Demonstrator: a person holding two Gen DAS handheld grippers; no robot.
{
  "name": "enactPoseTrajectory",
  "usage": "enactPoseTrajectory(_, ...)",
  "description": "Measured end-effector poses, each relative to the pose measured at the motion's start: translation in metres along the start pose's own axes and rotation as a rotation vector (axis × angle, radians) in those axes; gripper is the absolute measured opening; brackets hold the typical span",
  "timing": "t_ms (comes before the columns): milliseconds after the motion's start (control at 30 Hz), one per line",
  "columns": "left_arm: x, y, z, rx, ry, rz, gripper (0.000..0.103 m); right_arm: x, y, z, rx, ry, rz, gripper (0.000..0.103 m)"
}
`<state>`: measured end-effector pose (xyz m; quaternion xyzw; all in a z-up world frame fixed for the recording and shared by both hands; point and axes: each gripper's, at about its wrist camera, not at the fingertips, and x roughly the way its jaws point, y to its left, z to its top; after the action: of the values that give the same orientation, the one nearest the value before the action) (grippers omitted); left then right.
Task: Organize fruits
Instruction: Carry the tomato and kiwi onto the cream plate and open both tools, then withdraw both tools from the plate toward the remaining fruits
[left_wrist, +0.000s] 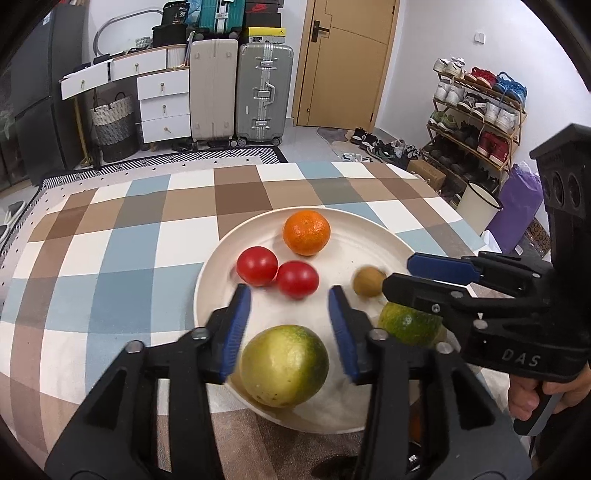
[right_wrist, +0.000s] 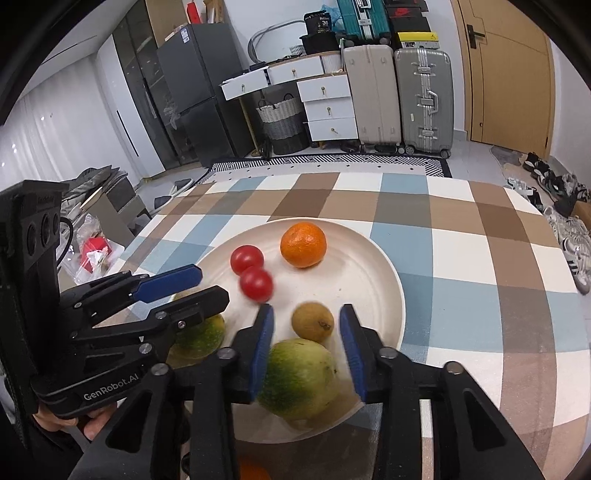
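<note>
Six fruits already sit on the plate (left_wrist: 221, 258), a green citrus (left_wrist: 284, 365) lying loose between each gripper's parted fingers (left_wrist: 236, 332).

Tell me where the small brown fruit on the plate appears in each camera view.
Left wrist view: the small brown fruit lies right of centre, beside the right gripper.
Right wrist view: the fruit sits low centre, between the blue fingers.
Shared landmark: the orange behind it.

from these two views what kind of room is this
Most likely a lived-in home, a living or entry area. A shoe rack stands by the door, suitcases stack against the wall, and a checked tablecloth covers the table holding a plate of fruit.
</note>
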<state>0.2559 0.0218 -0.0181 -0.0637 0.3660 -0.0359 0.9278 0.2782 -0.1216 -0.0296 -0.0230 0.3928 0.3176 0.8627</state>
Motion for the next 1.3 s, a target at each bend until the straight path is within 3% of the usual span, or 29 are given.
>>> enactPoseTrajectory(100, -0.011, 0.002, -0.002, -0.021, -0.009, 0.002, 0.068, -0.011, -0.001, 0.0, 0.006, -0.021, -0.009, 0.05)
enactPoseTrajectory(133, -0.015, 0.003, -0.003, -0.026, -0.012, 0.013, 0.081, -0.015, -0.002, -0.001, 0.006, -0.028, -0.016, 0.055)
enactPoseTrajectory(167, -0.02, 0.003, -0.005, -0.03, -0.019, 0.021, 0.085, -0.019, -0.002, -0.001, 0.006, -0.033, -0.022, 0.058)
enactPoseTrajectory(233, -0.032, 0.004, -0.008, -0.031, -0.037, 0.024, 0.085, -0.029, -0.002, -0.005, 0.007, -0.042, -0.026, 0.08)
enactPoseTrajectory(300, -0.043, 0.004, -0.011, -0.033, -0.048, 0.023, 0.088, -0.041, -0.001, -0.009, 0.01, -0.063, -0.033, 0.091)
enactPoseTrajectory(367, -0.054, 0.004, -0.015, -0.04, -0.061, 0.031, 0.102, -0.048, 0.001, -0.012, 0.007, -0.069, -0.061, 0.098)
enactPoseTrajectory(400, -0.061, 0.004, -0.017, -0.044, -0.073, 0.04, 0.103, -0.052, 0.003, -0.014, 0.002, -0.069, -0.081, 0.102)
enactPoseTrajectory(533, -0.082, 0.002, -0.026, -0.041, -0.092, 0.063, 0.103, -0.064, 0.008, -0.025, -0.01, -0.072, -0.12, 0.102)
enactPoseTrajectory(867, -0.114, -0.001, -0.054, -0.045, -0.102, 0.08, 0.103, -0.08, 0.022, -0.055, -0.036, -0.05, -0.099, 0.103)
enactPoseTrajectory(1300, -0.094, -0.012, -0.083, -0.034, -0.031, 0.067, 0.103, -0.063, 0.031, -0.084, -0.095, -0.008, -0.083, 0.103)
